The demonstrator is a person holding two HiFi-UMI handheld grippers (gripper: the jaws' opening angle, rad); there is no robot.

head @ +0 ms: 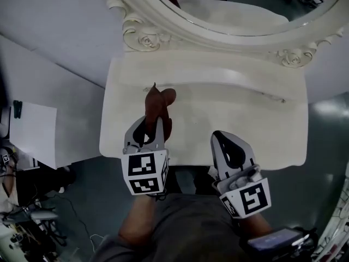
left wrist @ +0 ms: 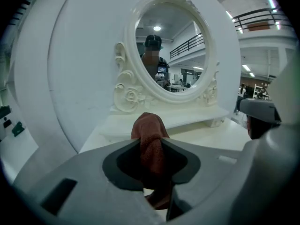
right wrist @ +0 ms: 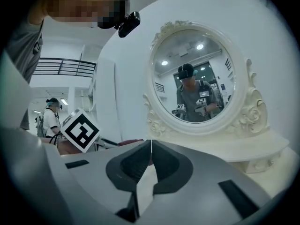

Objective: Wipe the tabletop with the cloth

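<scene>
A reddish-brown cloth [head: 158, 103] is bunched up over the left part of the white tabletop [head: 240, 119]; whether it touches the surface I cannot tell. My left gripper [head: 155, 123] is shut on its near end. In the left gripper view the cloth [left wrist: 151, 139] stands squeezed between the two jaws and sticks out past my left gripper [left wrist: 153, 150]. My right gripper [head: 221, 136] hovers over the table's front edge to the right, a short way from the cloth. Its jaws meet in the right gripper view, so my right gripper [right wrist: 150, 148] is shut with nothing in it.
An oval mirror in a carved white frame [head: 143, 36] stands at the back of the table, on a low raised shelf [head: 218, 74]. White sheets [head: 34, 133] lie to the left of the table. Cables and gear [head: 22, 214] crowd the floor at the lower left.
</scene>
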